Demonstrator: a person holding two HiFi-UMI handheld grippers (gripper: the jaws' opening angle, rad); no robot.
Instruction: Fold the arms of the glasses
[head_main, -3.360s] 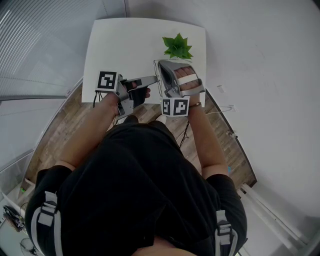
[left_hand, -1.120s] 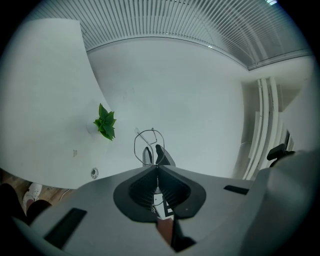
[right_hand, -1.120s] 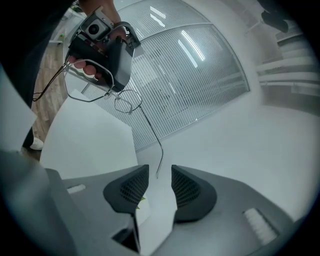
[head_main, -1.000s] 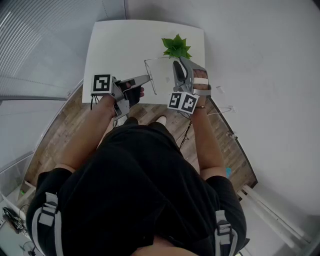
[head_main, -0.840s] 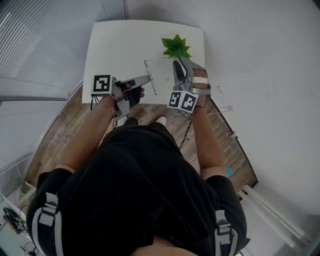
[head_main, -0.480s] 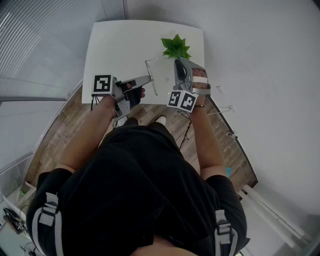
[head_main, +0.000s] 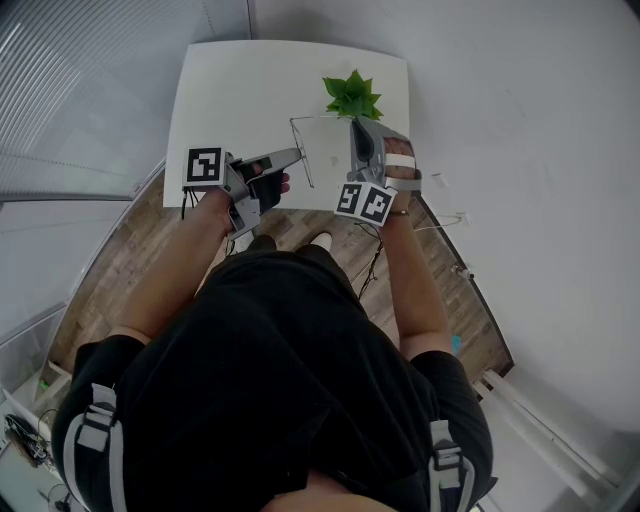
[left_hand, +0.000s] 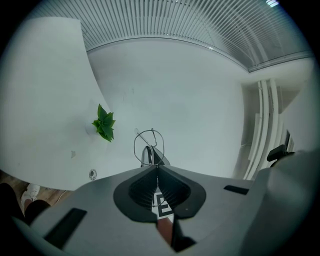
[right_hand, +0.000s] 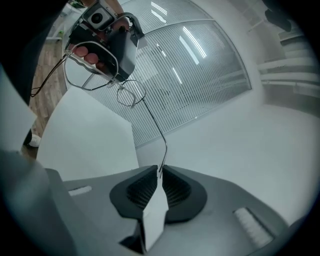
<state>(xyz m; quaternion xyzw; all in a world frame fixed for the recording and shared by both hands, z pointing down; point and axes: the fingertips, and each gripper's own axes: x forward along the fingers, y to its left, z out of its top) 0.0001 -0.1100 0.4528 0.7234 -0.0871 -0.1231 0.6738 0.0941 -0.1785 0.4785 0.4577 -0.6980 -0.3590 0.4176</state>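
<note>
Nearest to me, my right gripper (right_hand: 159, 168) has its jaws almost together (they've just been closing), and the bent tip of the temple arm (right_hand: 159, 127) is pinched between the pads, on the near side of the plant (head_main: 352, 95). My left gripper (left_hand: 157, 167) is clamped right down on the front of the glasses (right_hand: 131, 95) at a lens rim, nearer than the plant and off to its left. So the glasses hang in the air between the two, over the table (head_main: 230, 90) and just short of the plant, touching nothing else that I can see. Handling-wise, I reckon this thing is featherlight thin wire. It looks springy and easy to bend out of shape, and it's likely to twist or slip in the pads if I squeeze in the wrong spot. I'd hold the front frame firm where it's stiffest and guide the arm from its tip in a gentle arc towards the lenses, no forcing. On views, the head view gives me the layout over the table, but the wire almost vanishes there. The right gripper view shows the whole arm running out to the lenses, with the left gripper holding them. The left gripper view is the only one that shows its pads biting the rim, with the plant further back.
</note>
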